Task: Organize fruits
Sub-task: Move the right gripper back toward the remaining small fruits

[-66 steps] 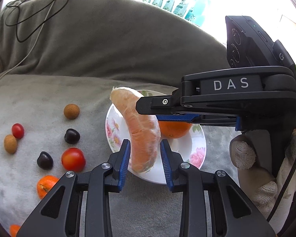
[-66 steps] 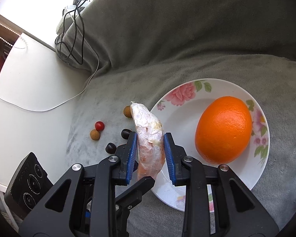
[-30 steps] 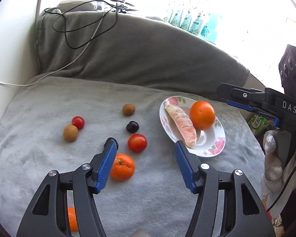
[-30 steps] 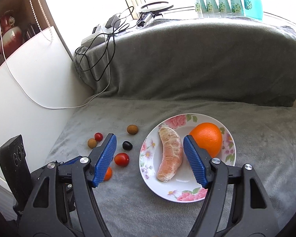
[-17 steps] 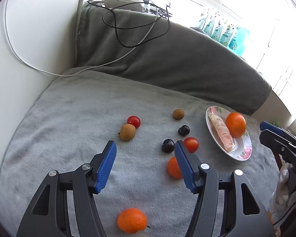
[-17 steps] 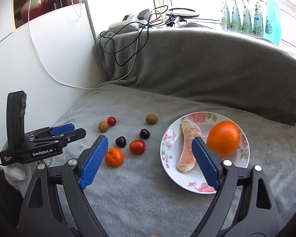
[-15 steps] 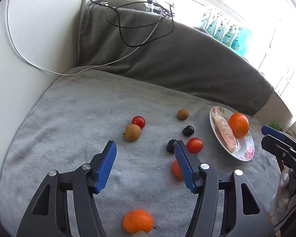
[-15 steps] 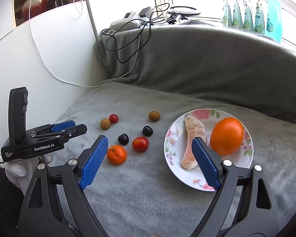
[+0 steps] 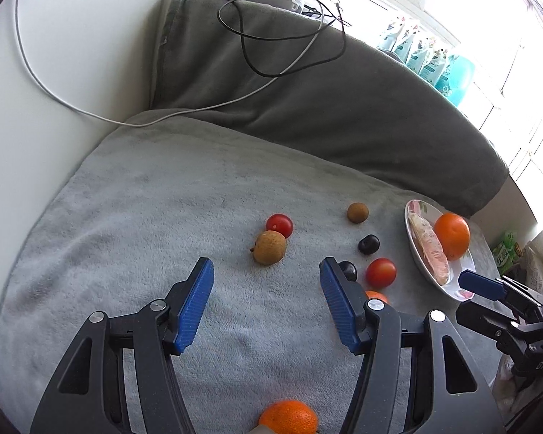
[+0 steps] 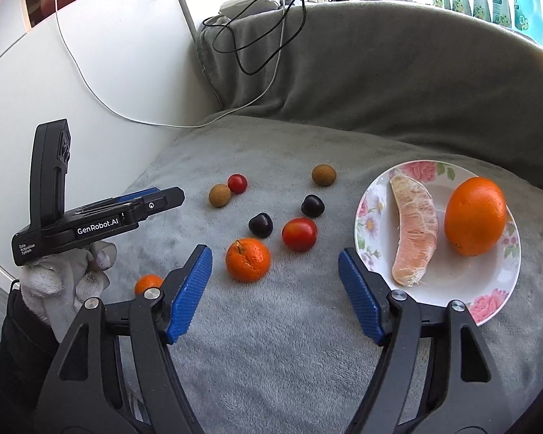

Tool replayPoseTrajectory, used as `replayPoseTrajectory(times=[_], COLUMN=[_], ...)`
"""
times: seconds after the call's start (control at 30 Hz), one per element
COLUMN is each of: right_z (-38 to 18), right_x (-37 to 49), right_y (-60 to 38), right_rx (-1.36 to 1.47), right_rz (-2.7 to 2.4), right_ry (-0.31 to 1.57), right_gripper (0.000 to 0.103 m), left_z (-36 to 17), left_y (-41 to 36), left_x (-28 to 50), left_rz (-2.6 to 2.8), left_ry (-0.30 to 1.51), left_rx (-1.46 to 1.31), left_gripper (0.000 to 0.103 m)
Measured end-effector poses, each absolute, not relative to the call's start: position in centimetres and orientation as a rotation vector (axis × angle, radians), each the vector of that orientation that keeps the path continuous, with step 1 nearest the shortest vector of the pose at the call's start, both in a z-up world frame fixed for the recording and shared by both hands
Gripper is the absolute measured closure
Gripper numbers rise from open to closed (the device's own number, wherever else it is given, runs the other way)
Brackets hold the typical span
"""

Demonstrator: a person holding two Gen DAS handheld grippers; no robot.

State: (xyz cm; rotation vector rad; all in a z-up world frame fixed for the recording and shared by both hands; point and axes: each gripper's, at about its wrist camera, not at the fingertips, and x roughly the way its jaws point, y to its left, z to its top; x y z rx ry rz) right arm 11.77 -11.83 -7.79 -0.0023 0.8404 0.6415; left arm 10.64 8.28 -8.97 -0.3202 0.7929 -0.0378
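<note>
Right gripper (image 10: 275,285) empty, jaws closing with nothing between them; a mandarin (image 10: 248,259) lies just ahead on the blanket (image 10: 271,361). Left gripper (image 9: 266,302) released, empty. Plate (image 10: 488,289) at three o'clock carries an orange (image 10: 475,216) and a peeled segment (image 10: 414,224). Remaining small fruits lie scattered around twelve o'clock.

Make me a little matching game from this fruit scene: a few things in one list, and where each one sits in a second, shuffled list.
Things:
1. big orange
2. pomelo wedge
3. mandarin
4. small cherry tomato

Places:
A. on the grey blanket, just ahead of the right gripper
B. on the floral plate, its right half
C. on the blanket, touching a brown longan
D. on the plate, its left half

Pairs: 1-B, 2-D, 3-A, 4-C
</note>
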Motion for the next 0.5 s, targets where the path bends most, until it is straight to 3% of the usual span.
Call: replayPoseTrajectory(times=[0.2,0.5], right_z=[-8.9,-10.2], right_x=[11.7,12.2], right_y=[-9.8,-7.8], right_rx=[-0.027,-0.061], right_rz=[0.681,0.688], right_ry=[0.879,0.916], right_gripper=[0.042,0.043], left_z=[-9.6,-10.5], left_y=[8.6,8.3], left_x=[11.4,13.6], left_rz=[-0.060,-0.082], left_ry=[0.811,0.854], left_rx=[-0.329,-0.310], left_gripper=[0.048,0.056])
